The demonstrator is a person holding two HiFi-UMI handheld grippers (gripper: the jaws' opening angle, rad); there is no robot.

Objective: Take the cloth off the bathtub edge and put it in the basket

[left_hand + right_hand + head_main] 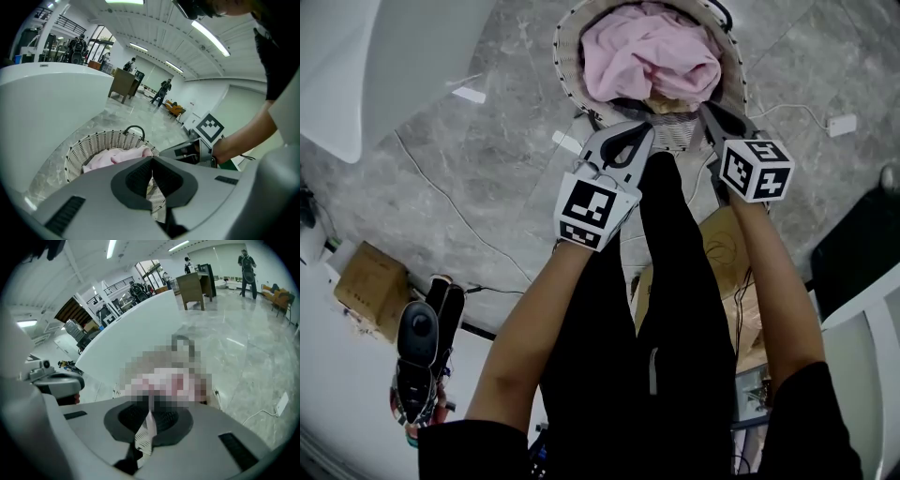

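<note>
Head view first: looking steeply down onto a woven basket [565, 66] on the grey marble floor [487, 141]. Spotting the pink cloth [652, 56] already bundled inside it, well clear of the white bathtub [356, 66] at upper left. Hovering at the basket's near rim with both tools, left gripper [643, 129] beside right gripper [712, 114], tips close to the striped weave.

Over to the left gripper view: finding the jaws pressed fully together, gripping no cloth, with just a sliver of striped basket weave peeking through the slit below the tips. Seeing the cloth lying loose beyond them, inside the rim, near the black handle [135, 126].

Same again in the right gripper view: finding the jaws squeezed together, no cloth between them, only a strip of that striped weave in the gap. Past the tips, too blurred to make out.

Elsewhere on the floor, noting a cardboard box [370, 281] at lower left and a thin cable [459, 217] trailing across.
</note>
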